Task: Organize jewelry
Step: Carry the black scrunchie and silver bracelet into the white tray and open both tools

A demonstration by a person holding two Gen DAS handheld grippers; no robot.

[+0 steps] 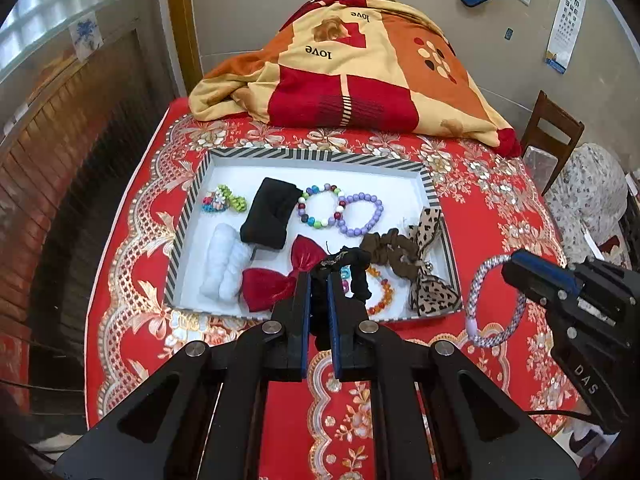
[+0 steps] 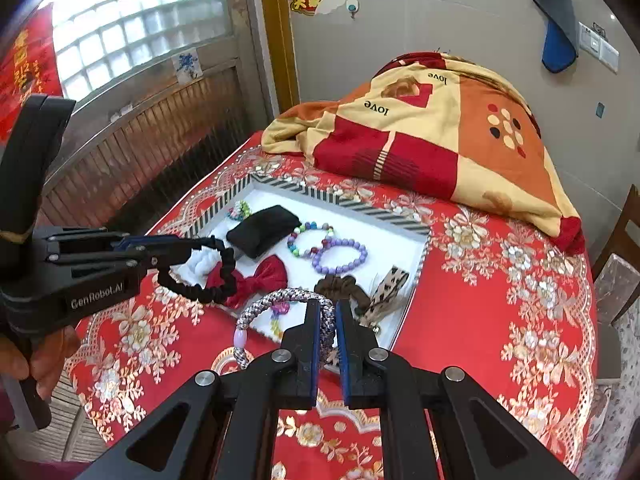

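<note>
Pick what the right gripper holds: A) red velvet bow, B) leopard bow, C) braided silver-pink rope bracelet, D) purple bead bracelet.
C: the right gripper has its fingers closed on the braided rope bracelet, held above the tray.

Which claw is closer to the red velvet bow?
Left. The left gripper, shut on the black scrunchie, hangs right beside the red velvet bow; the right gripper, holding the braided bracelet, is farther off.

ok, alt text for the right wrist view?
Right tongs shut on a braided bracelet above a striped tray of bracelets, bows and scrunchies on a red tablecloth; left tongs hold a black scrunchie.
</note>
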